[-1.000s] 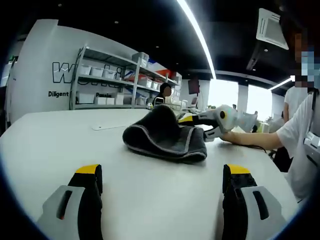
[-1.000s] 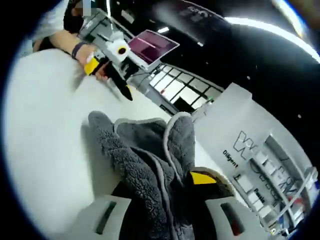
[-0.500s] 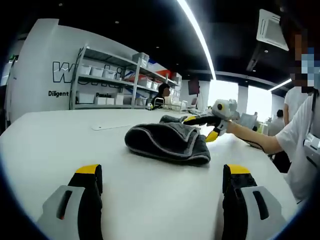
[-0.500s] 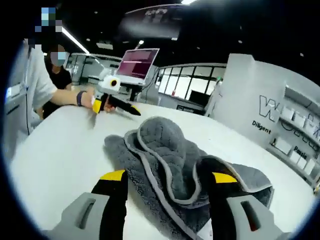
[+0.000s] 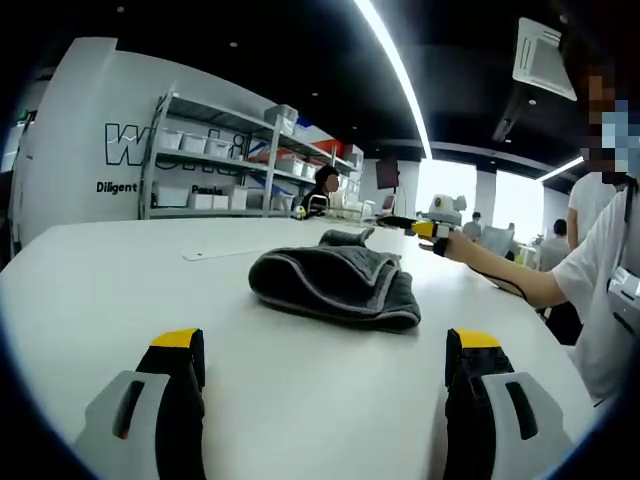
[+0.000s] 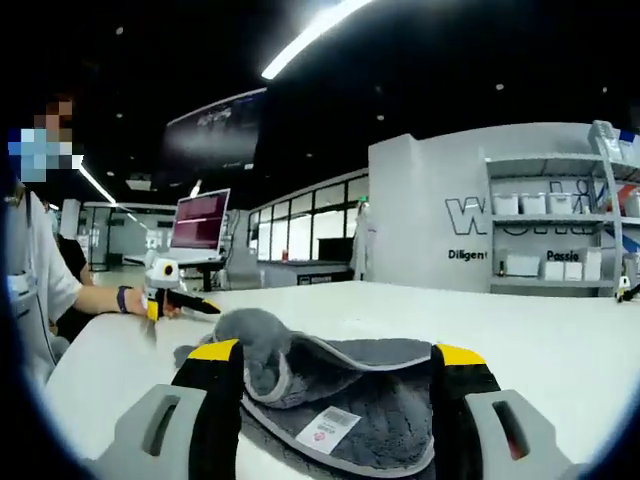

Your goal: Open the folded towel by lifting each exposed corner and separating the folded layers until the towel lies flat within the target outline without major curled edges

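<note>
— Released since the earlier frames, is it? The towel (image 5: 336, 282) was bunched up between the right gripper's (image 6: 337, 378) jaws then.

— Yes. That fold is now dropped, and the right gripper is drawn back and levelled out, its jaws spread wide with nothing pinched between them. The towel is seen lower and flatter, in a loose heap at the middle of the white table (image 5: 120, 270).

— And the left gripper (image 5: 325, 365)?

— Unchanged: jaws parted and empty, held near the table edge, well short of the towel.

— How is the cloth expected to handle?

— It is judged soft, thick and light, likely to sag and cling to itself rather than slide. A grip is best taken at the pale trimmed edge, where a corner curls up on the far side, or near the white label (image 6: 327, 430) lying on the opened layer.

— The target outline?

— It cannot be made out on the table.
</note>
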